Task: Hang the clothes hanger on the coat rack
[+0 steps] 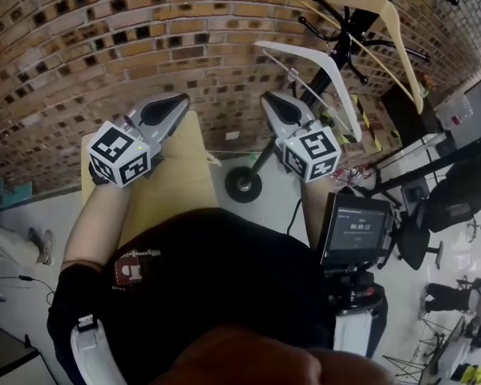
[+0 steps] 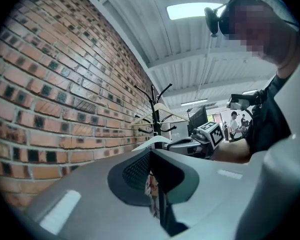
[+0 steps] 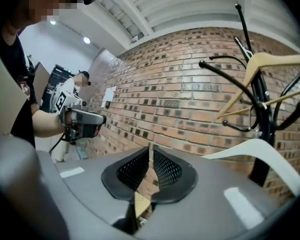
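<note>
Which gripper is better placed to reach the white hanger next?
Right, most likely. The right gripper sits just beside the white plastic hanger at the black coat rack, and its jaws hold nothing. The left gripper is farther away.

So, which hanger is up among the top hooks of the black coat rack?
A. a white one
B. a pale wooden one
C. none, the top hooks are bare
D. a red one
B: the pale wooden hanger hangs among the top hooks of the coat rack, while the white hanger is lower down, beside the pole.
</note>
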Action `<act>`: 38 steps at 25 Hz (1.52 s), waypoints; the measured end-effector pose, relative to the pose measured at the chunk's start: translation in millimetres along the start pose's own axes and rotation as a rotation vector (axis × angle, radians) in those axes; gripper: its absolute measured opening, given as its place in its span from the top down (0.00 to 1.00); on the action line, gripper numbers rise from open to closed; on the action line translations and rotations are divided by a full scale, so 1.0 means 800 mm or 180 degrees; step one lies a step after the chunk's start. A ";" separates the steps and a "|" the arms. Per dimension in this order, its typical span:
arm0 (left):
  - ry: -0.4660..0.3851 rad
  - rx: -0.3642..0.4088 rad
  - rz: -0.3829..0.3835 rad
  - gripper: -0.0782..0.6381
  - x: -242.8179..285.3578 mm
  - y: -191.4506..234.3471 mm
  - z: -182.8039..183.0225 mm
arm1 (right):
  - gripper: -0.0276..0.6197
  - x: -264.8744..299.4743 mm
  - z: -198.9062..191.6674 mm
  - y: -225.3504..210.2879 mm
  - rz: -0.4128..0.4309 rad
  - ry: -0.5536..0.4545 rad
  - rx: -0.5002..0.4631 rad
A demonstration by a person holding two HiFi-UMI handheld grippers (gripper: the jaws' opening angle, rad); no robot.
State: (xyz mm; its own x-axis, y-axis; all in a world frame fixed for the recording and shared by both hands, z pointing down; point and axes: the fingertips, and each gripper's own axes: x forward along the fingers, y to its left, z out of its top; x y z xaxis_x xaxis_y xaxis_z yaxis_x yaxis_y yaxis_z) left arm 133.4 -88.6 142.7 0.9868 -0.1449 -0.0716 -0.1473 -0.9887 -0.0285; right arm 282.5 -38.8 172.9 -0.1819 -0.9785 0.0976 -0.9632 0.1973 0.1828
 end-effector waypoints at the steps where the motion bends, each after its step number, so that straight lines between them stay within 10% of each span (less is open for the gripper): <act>1: 0.0038 -0.0034 0.0065 0.90 -0.010 0.004 -0.009 | 0.91 0.011 -0.005 0.016 0.0135 -0.0008 0.0062; 20: 0.0151 -0.0337 0.1094 0.90 -0.177 0.066 -0.070 | 0.94 0.127 -0.026 0.182 0.1488 -0.0096 0.0159; 38: 0.0113 -0.0365 0.1019 0.90 -0.175 0.063 -0.069 | 0.94 0.124 -0.035 0.185 0.1457 -0.0061 0.0118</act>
State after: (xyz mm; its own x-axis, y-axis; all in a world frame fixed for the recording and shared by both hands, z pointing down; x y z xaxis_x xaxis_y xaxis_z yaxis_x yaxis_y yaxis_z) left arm -8.3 -120.3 206.4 0.8937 -0.4480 -0.0239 -0.4436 -0.8904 0.1022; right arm 127.7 -104.8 237.2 -0.5937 -0.7920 0.1421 -0.7891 0.6076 0.0900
